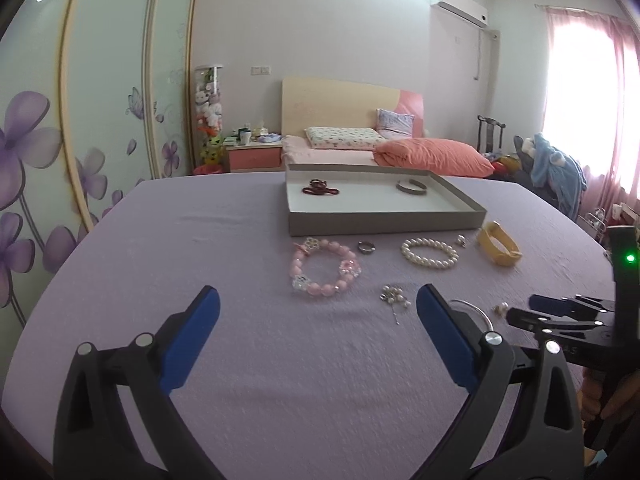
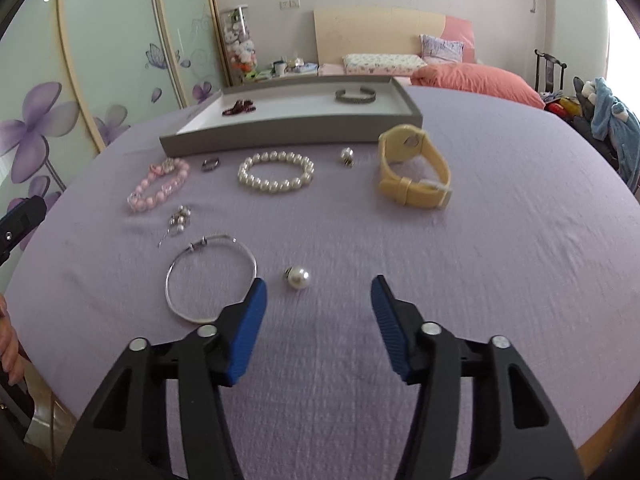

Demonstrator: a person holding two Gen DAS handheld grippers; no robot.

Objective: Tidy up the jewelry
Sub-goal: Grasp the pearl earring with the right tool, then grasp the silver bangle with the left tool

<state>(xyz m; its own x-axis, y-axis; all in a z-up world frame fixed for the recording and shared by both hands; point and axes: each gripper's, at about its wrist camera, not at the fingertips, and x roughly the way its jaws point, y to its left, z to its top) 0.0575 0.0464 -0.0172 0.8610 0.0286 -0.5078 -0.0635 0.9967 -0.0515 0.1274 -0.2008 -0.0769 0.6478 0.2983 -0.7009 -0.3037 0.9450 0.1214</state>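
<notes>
A grey tray [image 2: 288,130] at the far side of the table holds a dark red bracelet [image 2: 239,108] and a silver cuff [image 2: 356,96]. Loose on the purple cloth lie a pink bead bracelet [image 1: 324,268], a ring [image 1: 366,247], a pearl bracelet [image 2: 276,172], a yellow watch [image 2: 414,168], a pearl pin [image 2: 180,218], a silver bangle [image 2: 212,276] and a large pearl earring [image 2: 298,278]. My right gripper [image 2: 319,281] is open, with that earring at its fingertips, nearer the left finger and untouched. My left gripper [image 1: 318,296] stands wide open and empty, just short of the pink bracelet.
A second small pearl earring [image 2: 347,156] lies between the pearl bracelet and the watch. The round table's edge [image 2: 600,432] curves close behind my right gripper. Beyond the table are a bed [image 1: 360,148], a flowered wardrobe [image 1: 100,100] and a chair with clothes [image 1: 556,168].
</notes>
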